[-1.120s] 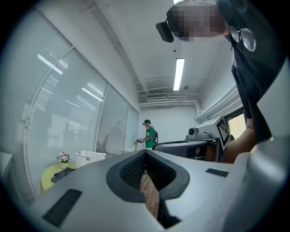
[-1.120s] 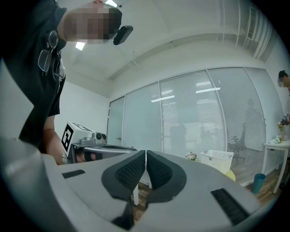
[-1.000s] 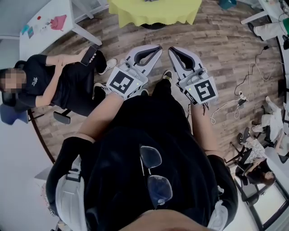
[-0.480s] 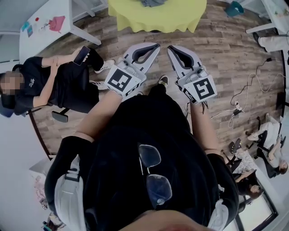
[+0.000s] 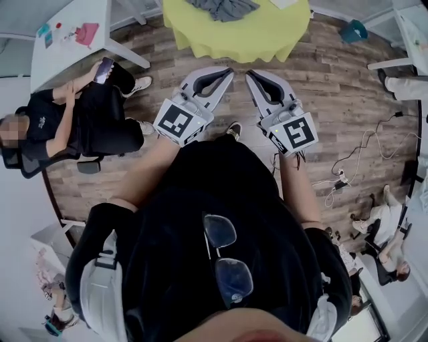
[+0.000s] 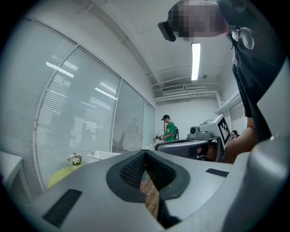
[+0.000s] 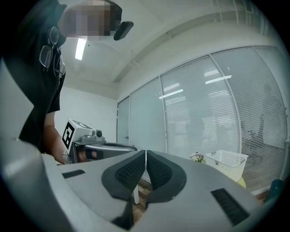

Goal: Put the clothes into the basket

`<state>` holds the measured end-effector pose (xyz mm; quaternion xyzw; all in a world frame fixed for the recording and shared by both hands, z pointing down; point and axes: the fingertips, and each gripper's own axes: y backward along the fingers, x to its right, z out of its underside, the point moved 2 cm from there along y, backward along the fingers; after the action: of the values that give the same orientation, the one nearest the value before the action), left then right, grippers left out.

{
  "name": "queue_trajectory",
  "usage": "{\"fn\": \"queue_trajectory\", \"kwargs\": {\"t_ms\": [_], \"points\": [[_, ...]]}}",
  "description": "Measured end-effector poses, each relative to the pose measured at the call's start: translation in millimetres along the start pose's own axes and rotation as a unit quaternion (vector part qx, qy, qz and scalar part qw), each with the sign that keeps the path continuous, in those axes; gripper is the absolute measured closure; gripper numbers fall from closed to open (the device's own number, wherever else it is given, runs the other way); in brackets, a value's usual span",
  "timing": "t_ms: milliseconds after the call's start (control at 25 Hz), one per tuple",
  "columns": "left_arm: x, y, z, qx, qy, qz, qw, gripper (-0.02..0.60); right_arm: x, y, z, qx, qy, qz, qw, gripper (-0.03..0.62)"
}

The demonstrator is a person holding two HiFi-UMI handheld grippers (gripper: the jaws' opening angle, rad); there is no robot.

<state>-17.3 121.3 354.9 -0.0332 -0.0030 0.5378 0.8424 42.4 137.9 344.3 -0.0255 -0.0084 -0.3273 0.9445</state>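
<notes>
A heap of grey clothes lies on a round yellow table at the top of the head view. I hold both grippers side by side in front of my body, pointing toward that table and well short of it. The left gripper is shut with nothing between its pads, and so is the right gripper. A white slatted basket shows in the right gripper view beside a small flower pot. The left gripper view shows the same basket by the yellow table.
A person sits in a chair at the left, next to a white table. Cables and a power strip lie on the wooden floor at the right. A teal bin stands at the upper right. A person in green stands far off.
The yellow table has come closer and lower in the head view, and the grey clothes on it have come into sight. Both grippers stay shut and side by side.
</notes>
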Motion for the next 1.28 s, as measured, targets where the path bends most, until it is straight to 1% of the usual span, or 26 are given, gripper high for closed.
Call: {"fn": "queue_trajectory", "kwargs": {"t_ms": [280,560,760,920,1080,1280], "points": [[-9.8,-31.3,-5.3,0.004,0.003,-0.025,0.9997,0.578,32.5,-3.9,-1.1,0.000,-0.001,-0.027,1.000,0.566],[-13.8,-54.8,-2.8,0.002,0.001,-0.033,0.9995,0.578,58.2,-4.6,1.1,-0.001,-0.002,-0.035,0.999,0.566],[-29.2,-64.4,-5.6,0.004,-0.005,-0.041,0.9991,0.578,74.6,-16.2,0.6,-0.003,-0.002,-0.033,0.999,0.566],[-53.8,-73.8,-3.6,0.008,-0.005,-0.044,0.9990,0.578,89.8,-36.3,2.7,-0.011,0.000,-0.033,0.999,0.566],[-91.4,-83.0,0.7,0.013,-0.002,-0.045,0.9989,0.578,106.8,-69.8,6.0,-0.016,0.002,-0.032,0.999,0.566],[-142.9,-100.8,9.8,0.001,-0.004,-0.041,0.9991,0.578,135.0,-116.7,15.4,-0.030,-0.009,-0.025,0.999,0.566]]}}
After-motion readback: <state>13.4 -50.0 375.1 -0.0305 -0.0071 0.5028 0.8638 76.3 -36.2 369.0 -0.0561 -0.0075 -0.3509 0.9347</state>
